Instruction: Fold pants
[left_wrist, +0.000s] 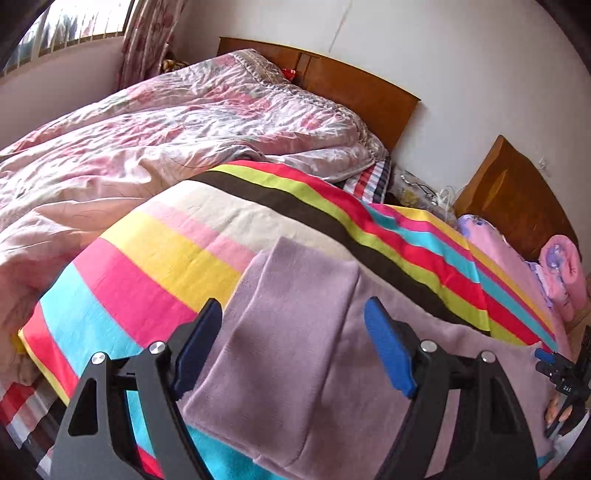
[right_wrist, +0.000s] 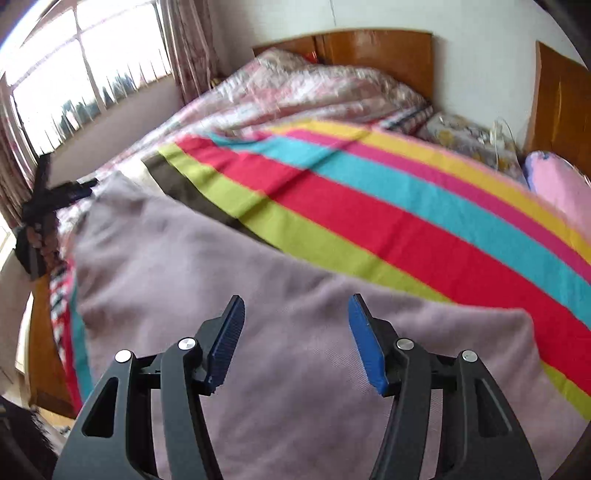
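Mauve pants (left_wrist: 284, 373) lie spread on a bed's striped blanket (left_wrist: 155, 258), with one layer folded over another. My left gripper (left_wrist: 292, 306) hovers over the folded layer, its blue pads (left_wrist: 388, 354) wide apart and nothing pinched between them. In the right wrist view the pants (right_wrist: 192, 266) fill the lower half. My right gripper (right_wrist: 296, 300) stands open above the cloth, gripping nothing. The right gripper (left_wrist: 559, 373) also shows at the left view's right edge with a hand on it. The left gripper (right_wrist: 51, 201) appears small at the right view's left edge.
A rumpled pink quilt (left_wrist: 155, 125) covers the far bed, against a wooden headboard (left_wrist: 354, 88). A pink pillow (right_wrist: 561, 192) and a second headboard (right_wrist: 557, 96) sit at the right. A window (right_wrist: 74, 66) with curtains is at the left.
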